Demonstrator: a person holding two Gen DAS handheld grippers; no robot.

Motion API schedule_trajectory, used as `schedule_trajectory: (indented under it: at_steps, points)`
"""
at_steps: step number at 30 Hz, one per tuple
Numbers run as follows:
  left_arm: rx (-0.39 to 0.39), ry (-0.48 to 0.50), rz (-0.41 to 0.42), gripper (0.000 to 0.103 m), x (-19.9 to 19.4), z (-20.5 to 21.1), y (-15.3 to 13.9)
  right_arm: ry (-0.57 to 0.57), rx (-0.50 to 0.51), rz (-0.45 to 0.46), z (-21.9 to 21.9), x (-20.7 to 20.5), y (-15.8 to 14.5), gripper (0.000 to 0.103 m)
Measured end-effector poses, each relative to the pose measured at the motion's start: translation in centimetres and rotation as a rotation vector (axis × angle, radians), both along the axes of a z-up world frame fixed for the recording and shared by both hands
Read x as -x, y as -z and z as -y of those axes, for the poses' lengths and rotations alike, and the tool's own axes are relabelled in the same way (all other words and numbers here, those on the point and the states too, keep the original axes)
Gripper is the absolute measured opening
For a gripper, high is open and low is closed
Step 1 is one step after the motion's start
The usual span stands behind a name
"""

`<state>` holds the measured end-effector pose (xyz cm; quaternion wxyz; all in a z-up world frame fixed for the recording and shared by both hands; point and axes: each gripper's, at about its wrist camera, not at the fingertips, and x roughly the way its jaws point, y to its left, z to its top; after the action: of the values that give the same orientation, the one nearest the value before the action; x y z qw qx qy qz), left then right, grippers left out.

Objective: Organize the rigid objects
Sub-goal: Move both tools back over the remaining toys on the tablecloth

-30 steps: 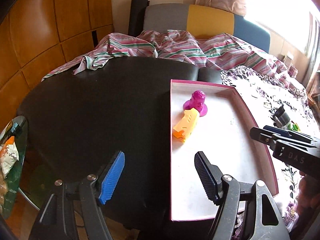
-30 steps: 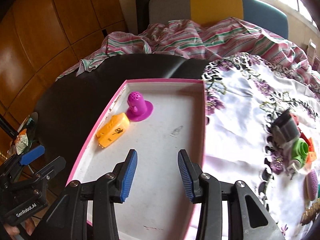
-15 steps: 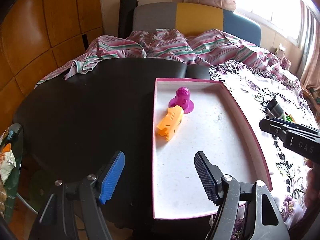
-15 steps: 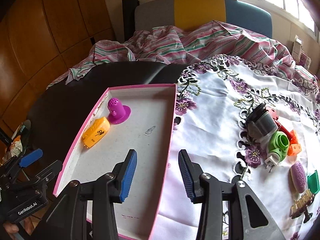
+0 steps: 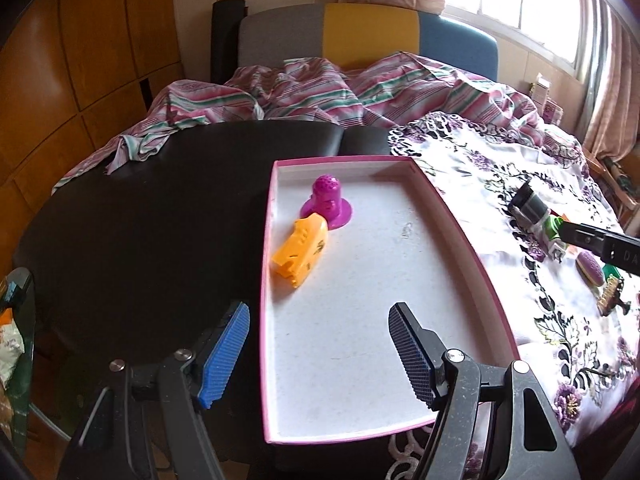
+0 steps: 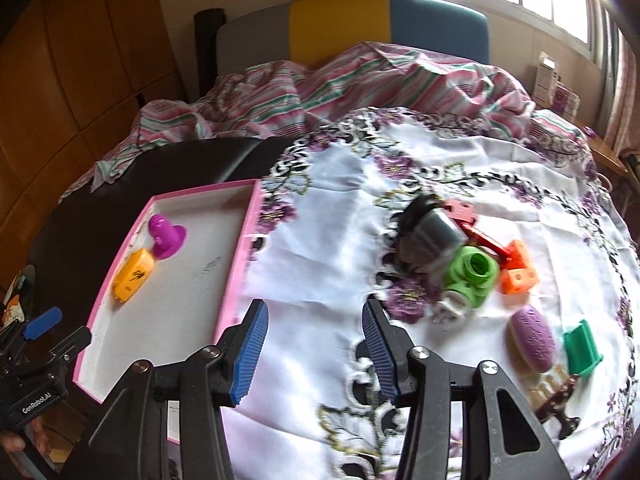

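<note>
Rigid toys are split between two spots: a purple domed piece (image 5: 327, 201) and an orange block (image 5: 301, 251) lie touching along the left wall of the pink-rimmed tray (image 5: 460, 224), while the rest sit in a cluster on the floral tablecloth (image 6: 344, 208) toward its right edge.

The right gripper (image 6: 314, 350) hangs over the cloth between tray and cluster, jaws opening with nothing between them. The left gripper (image 5: 318, 354) hovers at the tray's near left corner, fingers spread and empty.

Judged from this, the step is reaching for the next piece. The green plug adapter (image 6: 470, 276) is nearest; it would go best with the jaws widened further, brought down across its round body, and lifted clear of the grey cylinder (image 6: 434, 234) that it touches. The lacy cloth could snag.

Motion blur smears the cluster. The red part (image 6: 476, 232) is mostly behind the cylinder, and the brown object (image 6: 556, 400) by the near right edge is hard to identify. The purple oval (image 6: 532, 338) and green ridged piece (image 6: 580, 348) lie apart.
</note>
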<state>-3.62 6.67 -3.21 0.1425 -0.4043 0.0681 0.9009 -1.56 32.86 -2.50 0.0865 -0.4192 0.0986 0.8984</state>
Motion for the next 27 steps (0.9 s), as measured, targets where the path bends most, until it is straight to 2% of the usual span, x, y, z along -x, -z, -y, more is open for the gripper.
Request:
schedule_trajectory:
  at_steps: [7,15,19,23,25,27]
  points:
    - [-0.003,0.061,-0.009,0.073,-0.2,-2.0,-0.4,0.128,-0.009,0.0,-5.8,-3.0,-1.2,0.049]
    - [-0.015,0.161,-0.005,0.073,-0.7,-5.3,-0.9,0.407,0.061,-0.047,-14.1,-8.1,-2.6,0.051]
    - [-0.031,0.224,0.011,0.073,-1.1,-7.6,-1.1,0.524,0.123,-0.052,-17.8,-10.5,-1.9,0.052]
    - [-0.047,0.331,0.041,0.073,-1.8,-11.1,-1.2,0.616,0.216,-0.059,-20.2,-12.5,0.0,0.052]
    - [-0.058,0.395,0.067,0.073,-2.4,-13.4,-0.9,0.665,0.326,-0.097,-21.4,-13.7,1.0,0.052]
    - [-0.073,0.456,0.096,0.073,-3.0,-15.7,-0.4,0.707,0.351,-0.148,-21.8,-14.7,0.9,0.053]
